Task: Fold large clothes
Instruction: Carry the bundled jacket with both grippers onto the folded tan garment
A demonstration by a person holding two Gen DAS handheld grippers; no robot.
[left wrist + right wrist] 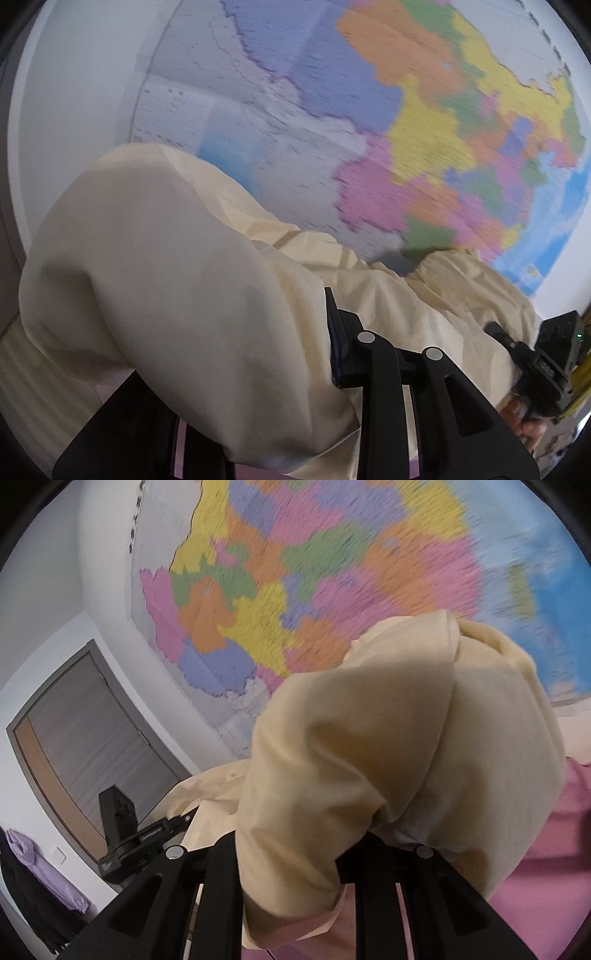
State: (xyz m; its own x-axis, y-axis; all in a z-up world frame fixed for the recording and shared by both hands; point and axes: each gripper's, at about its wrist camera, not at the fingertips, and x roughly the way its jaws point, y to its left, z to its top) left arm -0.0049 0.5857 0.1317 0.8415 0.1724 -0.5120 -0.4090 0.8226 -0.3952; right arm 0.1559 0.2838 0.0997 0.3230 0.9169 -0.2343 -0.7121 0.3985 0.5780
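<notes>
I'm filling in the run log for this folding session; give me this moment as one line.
phase: lifting | item: cream garment | left hand-held gripper: shut on garment | right hand-held gripper: shut on garment | backdrop: wall map

Soft, even indoor light, fairly bright, no glare. Both views are motion-blurred: the wall map (424, 122) smears most, the cream cloth (369, 738) less. Fisheye bends straight edges; dark vignette rings the corners. Shadows are faint.

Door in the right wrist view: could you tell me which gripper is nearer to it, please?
Left. The left gripper lies toward the door; the right gripper, sharing the cloth, is farther off.
</notes>
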